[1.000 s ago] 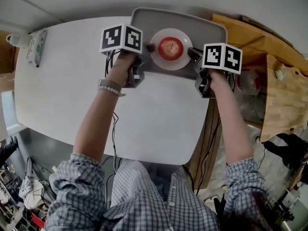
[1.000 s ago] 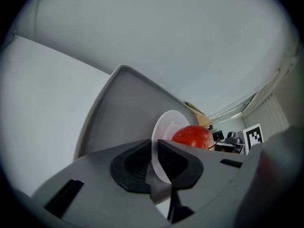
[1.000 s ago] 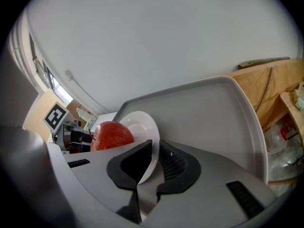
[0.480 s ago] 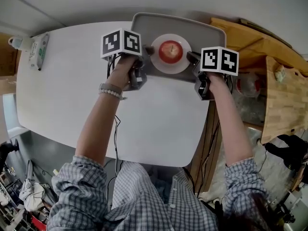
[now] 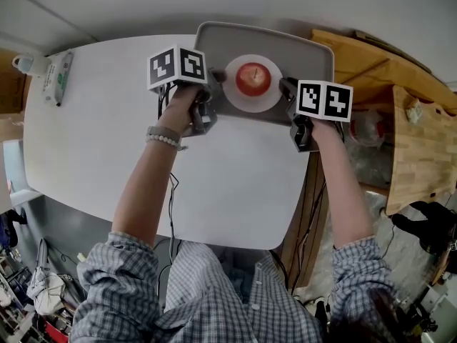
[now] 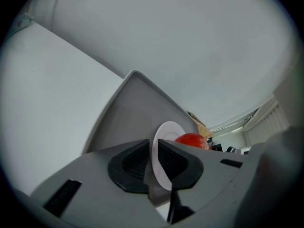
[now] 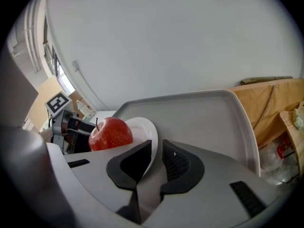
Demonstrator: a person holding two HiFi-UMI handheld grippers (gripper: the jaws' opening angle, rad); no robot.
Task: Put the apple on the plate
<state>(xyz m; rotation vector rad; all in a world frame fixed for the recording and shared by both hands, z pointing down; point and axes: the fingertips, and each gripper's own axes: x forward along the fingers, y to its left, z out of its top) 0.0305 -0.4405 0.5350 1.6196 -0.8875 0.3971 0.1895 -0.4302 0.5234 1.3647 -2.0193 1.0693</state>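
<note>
Head view, looking steeply down: a red apple (image 5: 253, 78) sits at the centre of a small white plate (image 5: 235, 98), which lies over a grey tray (image 5: 285, 45) at the far edge of a white worktop (image 5: 100, 134). The left claw (image 5: 216, 79) meets the plate's left rim and the right claw (image 5: 287, 86) its right rim, so the plate lies between the two. Each claw carries a cube with square markers. The person's left wrist bears a bead bracelet (image 5: 163, 136), and both sleeves are checked.

Left gripper view: the left claw (image 6: 153, 148) is clenched on the plate (image 6: 164, 134), whose thin rim passes between the two dark pads (image 6: 130, 163). The apple (image 6: 192, 140) shows just beyond, with the tray (image 6: 123, 113) behind it.

Right gripper view: the right claw (image 7: 156, 148) likewise grasps the plate (image 7: 146, 127) by its rim. The apple (image 7: 110, 133) stands upright on it, stem up, and the tray (image 7: 209, 113) spreads beneath.

Whether the plate touches the tray cannot be told. Light wooden furniture (image 5: 421, 141) stands to the right of the worktop.
</note>
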